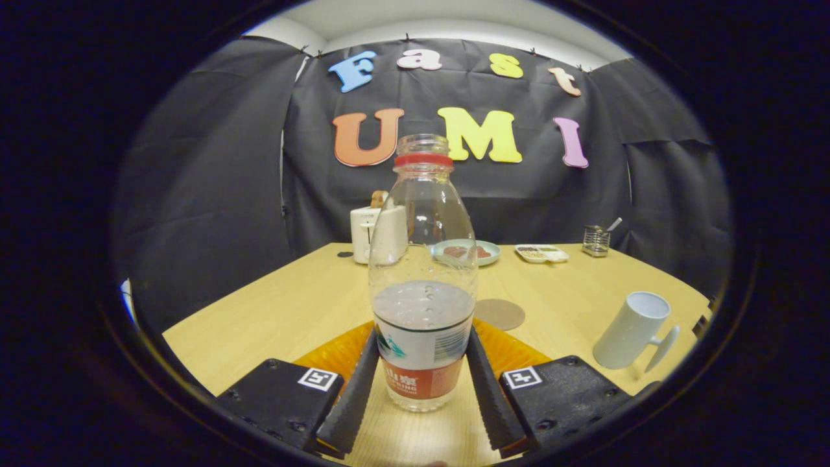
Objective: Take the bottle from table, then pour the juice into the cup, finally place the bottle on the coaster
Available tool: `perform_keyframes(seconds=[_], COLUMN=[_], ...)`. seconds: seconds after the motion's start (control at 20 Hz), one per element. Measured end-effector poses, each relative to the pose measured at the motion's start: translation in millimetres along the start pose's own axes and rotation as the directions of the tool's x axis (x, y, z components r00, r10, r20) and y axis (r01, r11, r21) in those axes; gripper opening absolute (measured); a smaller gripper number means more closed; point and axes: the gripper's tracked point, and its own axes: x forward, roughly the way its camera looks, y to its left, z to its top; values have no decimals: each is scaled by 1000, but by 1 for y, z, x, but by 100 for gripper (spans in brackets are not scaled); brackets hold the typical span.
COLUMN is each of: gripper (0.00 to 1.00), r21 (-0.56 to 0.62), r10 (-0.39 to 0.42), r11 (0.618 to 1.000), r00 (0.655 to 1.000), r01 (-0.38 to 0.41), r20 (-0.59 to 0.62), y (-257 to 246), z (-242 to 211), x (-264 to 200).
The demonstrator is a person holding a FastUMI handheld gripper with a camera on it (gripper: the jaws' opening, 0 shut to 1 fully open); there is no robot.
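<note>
Bottle (423, 285) stands upright and capless on the table (292, 305), clamped between my gripper's (421, 383) two fingers; coaster (499, 314) lies just beyond it, cup (632, 331) farther to the right.

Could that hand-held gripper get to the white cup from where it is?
Probably not yet: the hand-held gripper is shut on the bottle. The way to the white cup looks free.

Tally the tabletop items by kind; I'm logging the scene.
Drink vessels: 2, clear plastic bottle between the claw fingers, white ceramic mug
Coasters: 1, round brown coaster
Food dishes: 2
Toasters: 1
Utensil holders: 1
Total: 7
</note>
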Motion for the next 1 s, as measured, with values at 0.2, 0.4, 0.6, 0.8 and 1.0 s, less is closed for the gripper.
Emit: perform_keyframes(seconds=[0.2,0.4,0.6,0.8,1.0], gripper=[77,76,76,76,76], r21=[110,356,527,678,803], r10=[8,41,35,58,81], r11=[994,932,847,727,582], r00=[1000,997,997,994,991], r01=[-6,-61,-69,-103,-132], r20=[-18,62,75,88,105], y=[-15,-40,-70,-79,-74], z=[23,56,57,55,48], x=[-18,-32,-35,-30,-23])
